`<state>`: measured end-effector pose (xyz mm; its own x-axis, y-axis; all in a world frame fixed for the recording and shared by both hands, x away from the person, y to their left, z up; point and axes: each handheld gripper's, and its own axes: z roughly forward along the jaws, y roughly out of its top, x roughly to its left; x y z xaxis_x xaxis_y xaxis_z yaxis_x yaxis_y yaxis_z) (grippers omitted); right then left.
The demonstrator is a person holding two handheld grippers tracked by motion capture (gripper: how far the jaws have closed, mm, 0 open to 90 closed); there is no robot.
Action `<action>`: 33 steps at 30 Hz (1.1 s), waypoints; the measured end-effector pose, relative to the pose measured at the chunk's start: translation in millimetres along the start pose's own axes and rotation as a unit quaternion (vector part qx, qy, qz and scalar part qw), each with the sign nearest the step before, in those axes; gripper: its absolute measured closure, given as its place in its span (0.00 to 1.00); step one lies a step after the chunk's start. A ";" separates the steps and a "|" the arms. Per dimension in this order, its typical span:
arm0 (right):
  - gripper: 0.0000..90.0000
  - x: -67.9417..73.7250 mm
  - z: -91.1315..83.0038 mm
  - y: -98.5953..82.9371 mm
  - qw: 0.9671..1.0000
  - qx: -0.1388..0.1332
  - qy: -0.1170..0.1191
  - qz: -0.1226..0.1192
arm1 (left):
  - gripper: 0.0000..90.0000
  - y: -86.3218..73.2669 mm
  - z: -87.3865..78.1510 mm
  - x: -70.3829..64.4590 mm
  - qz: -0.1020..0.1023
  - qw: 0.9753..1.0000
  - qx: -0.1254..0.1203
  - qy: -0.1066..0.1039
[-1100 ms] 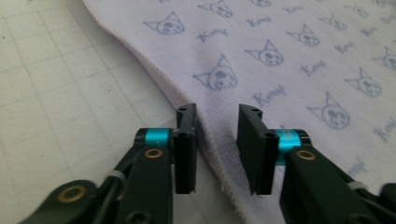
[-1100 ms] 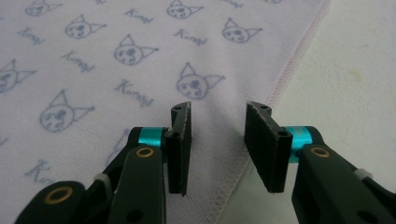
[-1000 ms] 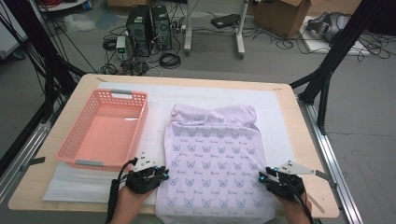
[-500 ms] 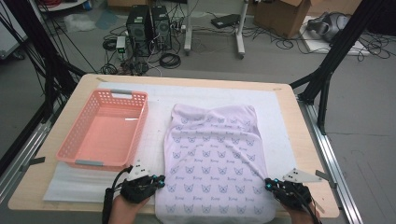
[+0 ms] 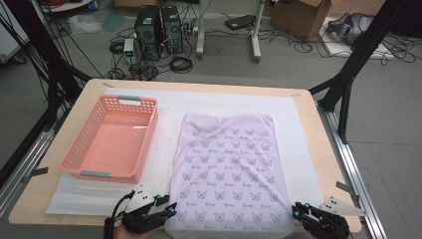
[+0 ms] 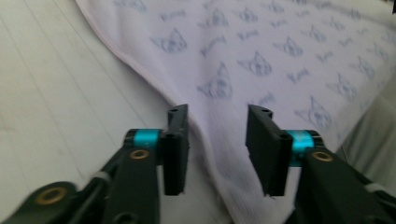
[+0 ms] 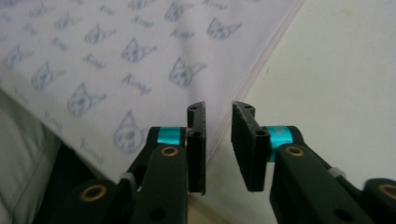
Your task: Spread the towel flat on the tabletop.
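While a pale lilac cloth (image 5: 230, 172) printed with small cat faces lies spread flat on the white mat (image 5: 164, 149) covering the surface (image 5: 318, 149), its two near corners are flanked by the tools. The cloth is placed right of centre, with its far edge slightly rumpled and its near edge close to the front of the surface. At the near left corner the left tool (image 5: 169, 209) is seen, its jaws spread wide; in the left gripper view the cloth's side edge (image 6: 187, 102) runs up between the jaws, though contact cannot be told. At the near right corner the right tool (image 5: 297, 211) is held with its jaws set at a narrow gap, and in the right gripper view the cloth's hemmed edge (image 7: 254, 70) runs just above that gap, nothing being gripped. Left of the cloth, near but apart from it, a pink slotted basket (image 5: 82, 144) is set on the mat.
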<state>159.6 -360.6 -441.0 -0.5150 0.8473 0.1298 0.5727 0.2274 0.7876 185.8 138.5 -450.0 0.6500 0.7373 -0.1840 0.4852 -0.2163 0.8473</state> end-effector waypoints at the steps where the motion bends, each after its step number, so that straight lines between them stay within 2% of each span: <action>1: 0.78 -0.4 2.9 2.3 1.000 -0.005 -0.002 0.002 | 0.58 3.0 1.6 2.4 -0.003 1.000 -0.005 0.003; 4: 0.68 2.3 18.4 10.3 1.000 0.000 -0.013 0.003 | 0.56 9.9 7.7 9.9 -0.012 1.000 -0.015 0.012; 6: 0.66 7.7 32.7 14.2 0.999 0.020 -0.024 -0.013 | 0.56 11.7 10.8 12.9 -0.019 1.000 -0.017 0.016; 8: 0.79 15.6 37.9 15.8 0.997 0.029 -0.057 -0.054 | 0.56 12.4 13.5 14.3 -0.019 1.000 -0.014 0.017; 9: 0.96 17.0 36.7 16.7 0.995 0.033 -0.060 -0.066 | 0.56 12.6 14.4 14.3 -0.021 1.000 -0.014 0.017; 10: 0.97 18.0 34.5 16.7 0.994 0.042 -0.062 -0.083 | 0.56 13.1 14.8 14.7 -0.020 1.000 -0.013 0.017; 14: 0.98 14.2 15.7 10.4 0.993 0.068 -0.049 -0.079 | 0.55 15.5 14.0 16.3 -0.024 0.999 -0.019 0.017; 17: 0.96 9.1 4.0 3.2 0.994 0.069 -0.031 -0.072 | 0.55 15.4 18.2 18.2 -0.028 0.999 -0.008 0.015; 18: 0.92 7.9 3.3 2.9 0.996 0.061 -0.022 -0.068 | 0.55 15.4 21.2 18.9 -0.030 0.999 -0.001 0.014; 20: 0.74 6.3 4.3 4.1 0.998 0.037 -0.016 -0.052 | 0.55 16.1 27.2 19.0 -0.036 0.999 0.010 0.012; 22: 0.71 4.1 5.8 6.9 0.999 0.016 -0.018 -0.034 | 0.57 17.2 33.2 17.4 -0.030 0.999 0.021 0.004; 23: 0.70 3.7 7.3 8.2 0.999 0.012 -0.022 -0.029 | 0.59 17.7 36.0 15.9 -0.025 0.999 0.031 0.006; 24: 0.70 3.1 9.1 9.1 0.999 0.011 -0.026 -0.029 | 0.62 18.3 36.7 14.0 -0.020 0.999 0.031 0.015; 26: 0.70 2.7 13.0 9.5 0.999 0.012 -0.027 -0.029 | 0.79 18.5 36.5 12.3 -0.006 0.999 0.039 0.034; 28: 0.70 3.0 16.0 9.2 0.999 0.015 -0.026 -0.029 | 0.97 18.5 34.9 11.8 0.002 0.999 0.045 0.027; 31: 0.70 2.5 17.3 9.5 0.999 0.014 -0.030 -0.029 | 0.98 16.3 27.7 7.5 0.009 0.998 0.051 0.043; 33: 0.70 -0.2 16.4 10.1 0.999 0.009 -0.040 -0.022 | 0.98 12.2 19.2 8.2 0.010 0.998 0.053 0.042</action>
<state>175.9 -350.6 -442.9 -0.4876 0.8719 0.0454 0.5623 0.2738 0.7803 208.3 129.6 -450.7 0.6110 0.7822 -0.1219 0.5354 -0.2948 0.7915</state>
